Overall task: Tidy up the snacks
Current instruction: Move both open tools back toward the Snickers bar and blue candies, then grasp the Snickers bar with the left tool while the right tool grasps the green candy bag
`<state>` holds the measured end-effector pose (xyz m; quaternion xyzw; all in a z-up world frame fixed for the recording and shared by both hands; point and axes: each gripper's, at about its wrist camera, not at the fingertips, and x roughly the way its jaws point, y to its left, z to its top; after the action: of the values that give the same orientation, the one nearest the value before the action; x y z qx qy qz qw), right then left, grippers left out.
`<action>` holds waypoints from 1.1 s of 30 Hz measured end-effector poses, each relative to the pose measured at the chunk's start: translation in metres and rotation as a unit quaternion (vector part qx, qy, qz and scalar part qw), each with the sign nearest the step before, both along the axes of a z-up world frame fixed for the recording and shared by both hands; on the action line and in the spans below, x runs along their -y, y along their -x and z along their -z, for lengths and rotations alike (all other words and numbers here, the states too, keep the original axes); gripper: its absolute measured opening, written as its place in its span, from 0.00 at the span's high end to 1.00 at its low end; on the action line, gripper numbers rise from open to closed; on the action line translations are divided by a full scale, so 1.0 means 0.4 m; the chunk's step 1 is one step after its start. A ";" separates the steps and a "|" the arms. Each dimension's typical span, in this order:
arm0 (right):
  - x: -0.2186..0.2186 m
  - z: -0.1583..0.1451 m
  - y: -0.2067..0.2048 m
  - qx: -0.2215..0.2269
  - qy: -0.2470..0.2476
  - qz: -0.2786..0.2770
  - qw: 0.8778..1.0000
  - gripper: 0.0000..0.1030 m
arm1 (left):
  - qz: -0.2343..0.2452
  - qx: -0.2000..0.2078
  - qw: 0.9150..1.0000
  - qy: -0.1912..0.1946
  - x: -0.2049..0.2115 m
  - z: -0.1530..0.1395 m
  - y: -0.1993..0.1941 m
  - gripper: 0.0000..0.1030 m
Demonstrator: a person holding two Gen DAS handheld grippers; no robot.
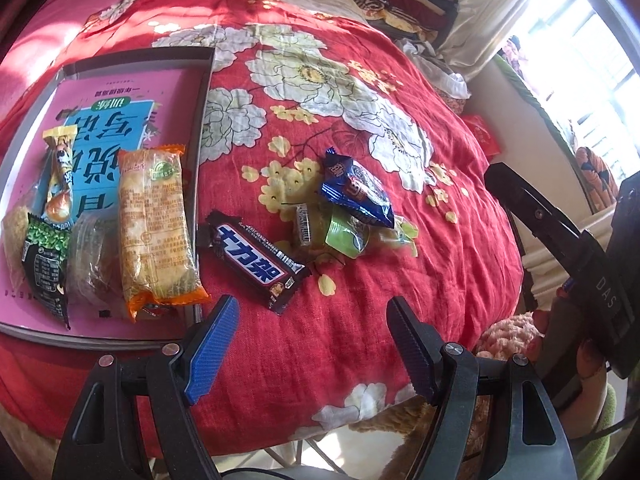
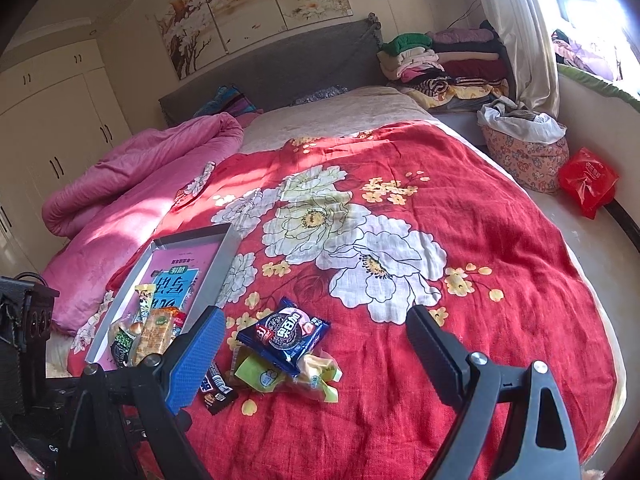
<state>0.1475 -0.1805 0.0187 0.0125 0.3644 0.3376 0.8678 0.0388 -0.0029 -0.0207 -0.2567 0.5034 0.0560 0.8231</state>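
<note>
A shallow box tray (image 1: 206, 92) with a pink printed bottom lies on the red flowered bedspread at left; it also shows in the right wrist view (image 2: 224, 264). It holds an orange-ended cracker pack (image 1: 154, 228), a green pea pack (image 1: 44, 256), a yellow stick snack (image 1: 60, 176) and a clear-wrapped cake (image 1: 90, 264). On the spread lie a brown Snickers bar (image 1: 256, 262), a blue Oreo pack (image 1: 356, 190) (image 2: 286, 334) and green-yellow candies (image 1: 348, 236) (image 2: 280, 376). My left gripper (image 1: 312, 320) is open and empty, just short of the Snickers bar. My right gripper (image 2: 316, 340) is open and empty above the Oreo pack.
A rolled pink quilt (image 2: 132, 184) lies left of the tray. Folded clothes (image 2: 448, 64) are stacked at the bed's head. A flowered bag (image 2: 524, 152) and a red plastic bag (image 2: 586, 182) sit on the ledge by the window at right.
</note>
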 end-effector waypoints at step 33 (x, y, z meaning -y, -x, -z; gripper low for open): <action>-0.078 0.180 -0.042 -0.097 0.119 -0.053 0.987 0.19 | -0.194 -0.031 0.976 0.095 -0.065 0.104 -0.048 0.25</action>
<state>0.1642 -0.1492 -0.0533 -0.0773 0.4847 0.3346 0.8044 0.0579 0.0232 -0.0625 -0.4245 0.4723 0.1741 0.7527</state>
